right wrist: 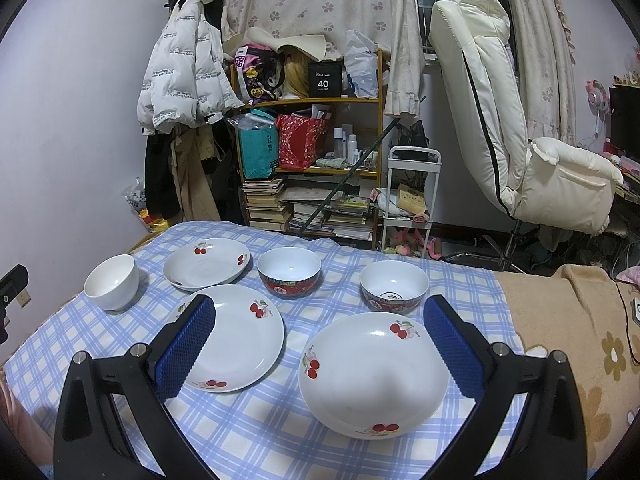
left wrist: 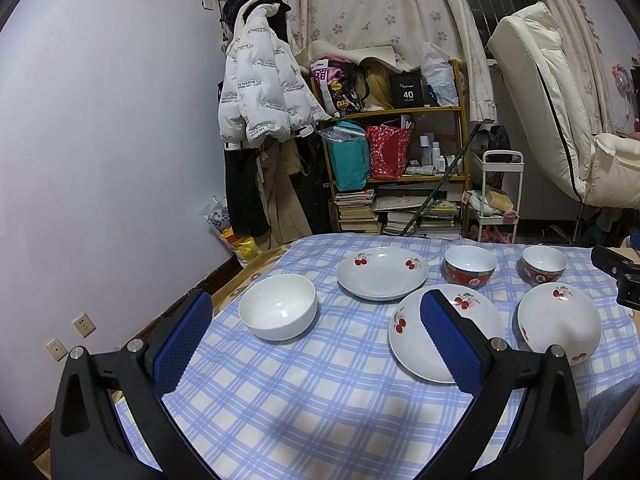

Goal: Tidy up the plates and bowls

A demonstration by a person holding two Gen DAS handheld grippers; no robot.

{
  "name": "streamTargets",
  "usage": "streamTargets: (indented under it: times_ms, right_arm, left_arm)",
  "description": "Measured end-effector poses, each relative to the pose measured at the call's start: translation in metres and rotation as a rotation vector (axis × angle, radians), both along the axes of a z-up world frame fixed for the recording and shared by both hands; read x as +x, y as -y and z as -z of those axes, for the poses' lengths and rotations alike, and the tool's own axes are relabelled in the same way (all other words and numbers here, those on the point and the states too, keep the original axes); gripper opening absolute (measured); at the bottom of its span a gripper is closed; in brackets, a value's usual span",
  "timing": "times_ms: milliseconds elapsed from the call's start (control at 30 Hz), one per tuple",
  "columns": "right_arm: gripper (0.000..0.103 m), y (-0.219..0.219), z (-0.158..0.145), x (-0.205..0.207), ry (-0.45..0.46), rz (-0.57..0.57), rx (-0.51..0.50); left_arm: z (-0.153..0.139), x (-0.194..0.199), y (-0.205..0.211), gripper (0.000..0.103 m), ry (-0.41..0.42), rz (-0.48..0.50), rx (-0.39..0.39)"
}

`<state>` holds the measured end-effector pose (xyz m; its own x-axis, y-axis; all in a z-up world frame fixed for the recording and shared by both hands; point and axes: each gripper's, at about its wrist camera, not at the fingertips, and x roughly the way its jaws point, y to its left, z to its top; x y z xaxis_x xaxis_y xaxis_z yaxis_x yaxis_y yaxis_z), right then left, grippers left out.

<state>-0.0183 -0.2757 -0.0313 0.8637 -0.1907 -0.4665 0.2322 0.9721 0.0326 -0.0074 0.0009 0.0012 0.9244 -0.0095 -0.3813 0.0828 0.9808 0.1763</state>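
Both my claws, left [left wrist: 316,344] and right [right wrist: 318,346], gape wide and hold nothing. Three cherry plates [right wrist: 374,372] and three bowls [right wrist: 289,271] lie apart on the surface [right wrist: 260,432], from nine to two o'clock. Glazed rims could slip from my pads [right wrist: 450,344]; the cloth may drag.

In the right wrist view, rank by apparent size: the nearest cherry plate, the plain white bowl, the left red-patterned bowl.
1. Nearest cherry plate, clearly largest, though closeness to the camera inflates it.
2. Left red-patterned bowl.
3. Plain white bowl, only slightly smaller-looking; too close to rank firmly.
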Motion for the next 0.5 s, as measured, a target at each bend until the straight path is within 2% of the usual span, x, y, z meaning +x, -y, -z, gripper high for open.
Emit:
streamTargets:
  times_ms: [500]
  right_arm:
    - [0.103,0.0007,-0.0006,-0.0004,0.0,0.0,0.002]
  left_arm:
    - [0.0032,0.0024,-0.0012,0.102,-0.003,0.0,0.0]
